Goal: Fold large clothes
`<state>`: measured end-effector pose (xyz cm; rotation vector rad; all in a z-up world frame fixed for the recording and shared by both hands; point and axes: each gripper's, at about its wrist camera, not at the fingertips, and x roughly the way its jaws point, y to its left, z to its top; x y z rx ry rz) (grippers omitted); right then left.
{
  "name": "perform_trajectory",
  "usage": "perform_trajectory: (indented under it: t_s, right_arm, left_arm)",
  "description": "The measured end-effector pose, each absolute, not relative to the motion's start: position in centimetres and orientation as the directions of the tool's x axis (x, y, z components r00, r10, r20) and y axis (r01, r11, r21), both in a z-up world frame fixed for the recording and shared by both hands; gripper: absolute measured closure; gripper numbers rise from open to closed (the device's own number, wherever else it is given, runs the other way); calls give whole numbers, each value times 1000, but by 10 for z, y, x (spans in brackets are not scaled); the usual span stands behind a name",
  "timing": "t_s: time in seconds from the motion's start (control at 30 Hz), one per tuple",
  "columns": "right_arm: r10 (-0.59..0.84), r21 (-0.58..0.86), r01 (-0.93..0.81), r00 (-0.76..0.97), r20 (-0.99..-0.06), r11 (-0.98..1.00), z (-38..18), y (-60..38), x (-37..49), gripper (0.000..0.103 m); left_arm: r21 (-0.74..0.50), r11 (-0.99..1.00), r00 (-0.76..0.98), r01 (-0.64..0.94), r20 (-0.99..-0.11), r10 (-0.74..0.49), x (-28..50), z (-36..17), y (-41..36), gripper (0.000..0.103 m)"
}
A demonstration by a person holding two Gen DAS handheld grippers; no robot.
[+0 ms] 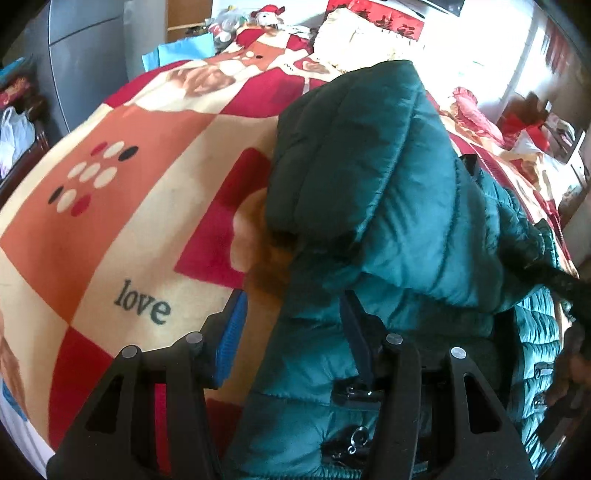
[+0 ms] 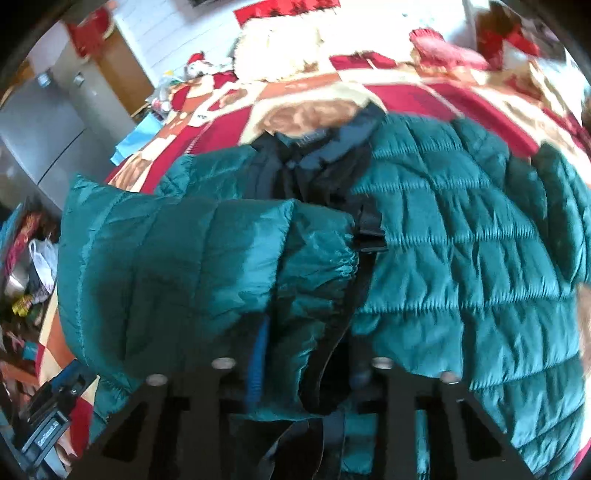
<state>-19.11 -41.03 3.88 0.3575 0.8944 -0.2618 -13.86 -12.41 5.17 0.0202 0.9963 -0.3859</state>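
1. The teal quilted puffer jacket (image 2: 461, 236) is lying on a bed covered by a red, orange and cream patterned blanket (image 1: 122, 229), with its dark collar (image 2: 325, 144) pointing toward the far end of the bed and one sleeve (image 2: 192, 266) being lifted across the body.
2. The jacket is looking light for its bulk, soft and springy, so folds are likely to be puffing back up rather than staying flat; the shiny shell is probably slippery, so a shallow pinch is risking a slide-out.
3. Good places to take hold are appearing to be the stitched seams, the elastic cuff (image 2: 332, 254) and the hem edge, where the fabric is thinner and bunching firmly; the black buckle strap (image 2: 369, 229) is best left alone.
4. The left claw (image 1: 291, 332) is standing spread wide, its blue-padded finger (image 1: 231, 343) over the blanket and its other finger sitting on the jacket fabric, gripping nothing.
5. The right claw (image 2: 306, 354) is straddling a bunch of sleeve fabric that is filling the gap between its fingers; it seems to be grasping the sleeve, though the view is blurred.
6. Counting: one jacket, one sleeve clearly showing, one collar, one buckle strap, one blanket, two claws, and at least one plush toy (image 1: 267, 14) at the far end of the bed.
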Motion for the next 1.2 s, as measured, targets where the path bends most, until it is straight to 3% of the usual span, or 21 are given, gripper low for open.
perform_trajectory:
  t_s: [0.23,0.47,0.7,0.77,0.87,1.2]
  right_arm:
    - [-327,21,447,686,-650,895,106,-436,-210,87]
    - [-480,-86,572,586,-653,815,97,-484,-210,90]
    - [-344,50,613,507,-790,789,42,-529,-201,88]
    - [-339,80,624,523,-782,777,49,-531,-212,72]
    - [-307,133,600,572,-760,789,65,-525,-228,60]
    - [-184,200,501,616,-766,842,71,-499,-221,58]
  left_arm:
    - [-162,934,474,318,-826,-305,-132,46,-126,51]
    - [-152,936,466,318,-834,-294,-128,37,-131,51]
    - [-153,933,484,324,-821,-303,-130,53,-132,51]
    - [-153,932,506,329,-804,-311,-130,62,-133,51]
    - [-160,931,536,328,-780,-323,-126,75,-138,51]
    - [-135,930,535,340,-786,-310,-97,77,-183,51]
